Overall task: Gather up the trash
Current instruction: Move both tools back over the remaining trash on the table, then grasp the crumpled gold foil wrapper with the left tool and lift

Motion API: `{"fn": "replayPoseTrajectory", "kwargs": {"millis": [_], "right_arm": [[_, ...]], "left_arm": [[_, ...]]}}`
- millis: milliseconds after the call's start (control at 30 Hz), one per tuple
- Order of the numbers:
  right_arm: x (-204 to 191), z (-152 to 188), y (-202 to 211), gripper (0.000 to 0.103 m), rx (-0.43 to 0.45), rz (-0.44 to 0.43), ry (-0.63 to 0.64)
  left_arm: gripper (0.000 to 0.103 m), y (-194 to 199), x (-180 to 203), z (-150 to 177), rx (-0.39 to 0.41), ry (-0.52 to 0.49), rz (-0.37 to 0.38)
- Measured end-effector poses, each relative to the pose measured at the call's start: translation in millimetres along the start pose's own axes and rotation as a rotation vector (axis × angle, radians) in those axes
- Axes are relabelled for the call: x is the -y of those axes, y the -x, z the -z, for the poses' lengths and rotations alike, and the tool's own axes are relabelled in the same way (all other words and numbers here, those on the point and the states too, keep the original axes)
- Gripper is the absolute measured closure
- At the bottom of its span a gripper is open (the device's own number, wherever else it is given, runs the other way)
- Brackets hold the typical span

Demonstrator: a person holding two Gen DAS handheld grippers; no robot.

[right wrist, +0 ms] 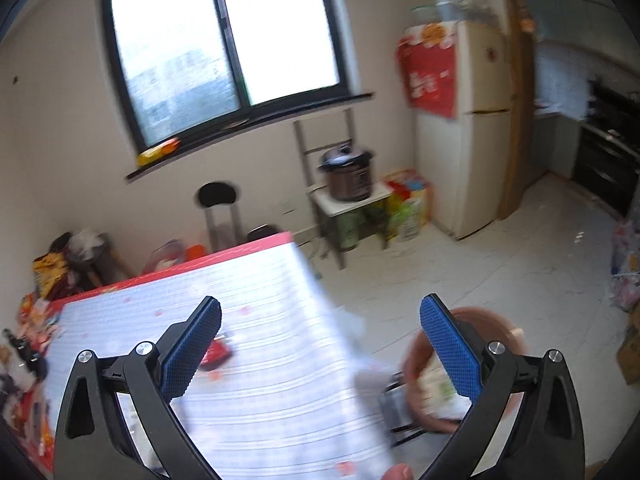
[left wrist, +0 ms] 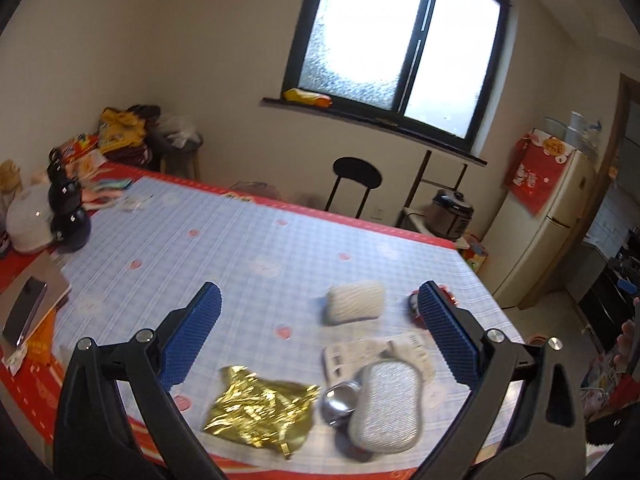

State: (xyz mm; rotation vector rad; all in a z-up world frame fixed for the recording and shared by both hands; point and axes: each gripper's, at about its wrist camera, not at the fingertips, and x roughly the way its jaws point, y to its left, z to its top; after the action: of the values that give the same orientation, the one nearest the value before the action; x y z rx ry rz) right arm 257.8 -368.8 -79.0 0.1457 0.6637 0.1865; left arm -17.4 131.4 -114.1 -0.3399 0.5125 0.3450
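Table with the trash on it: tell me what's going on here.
A person holds a gripper in each hand and is clearing the table. The left gripper is open and empty above the gold wrapper, a small tin, a grey sponge and a white roll. The right gripper is open too, by the table's edge, near a brown bin that already holds scraps. That view is blurred. Nothing is gripped.
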Motion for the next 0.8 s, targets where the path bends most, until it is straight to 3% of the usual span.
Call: {"fn": "replayPoseTrajectory", "kwargs": {"millis": [133,233,433,600,800], "right_arm": [[-64.3,22.5,-20.8,0.005,-0.095,-0.040,0.077],[-107.3,44.1,-34.6,0.005,-0.153,-0.052,0.128],[-173.7,88.6,-52.6,0.005,-0.239,-0.094,0.162],[-199.6,111.8,-53.7,0.005,-0.271,-0.102,0.160],[-187.2,127.7,-53.7,0.005,-0.294,-0.066,0.080]], "left_arm": [[0.006,-14.2,-32.3,24.1,-0.079,0.003,-0.009],[0.006,-35.0,-41.5,55.1,-0.174,-0.050,-0.012],[0.006,-72.6,-38.8,121.5,-0.349,-0.097,0.079],[0.006,-96.8,-26.3,146.9,-0.404,-0.220,0.103],[0.006,-128.1,-20.4,169.0,-0.472,-0.327,0.081]]}}
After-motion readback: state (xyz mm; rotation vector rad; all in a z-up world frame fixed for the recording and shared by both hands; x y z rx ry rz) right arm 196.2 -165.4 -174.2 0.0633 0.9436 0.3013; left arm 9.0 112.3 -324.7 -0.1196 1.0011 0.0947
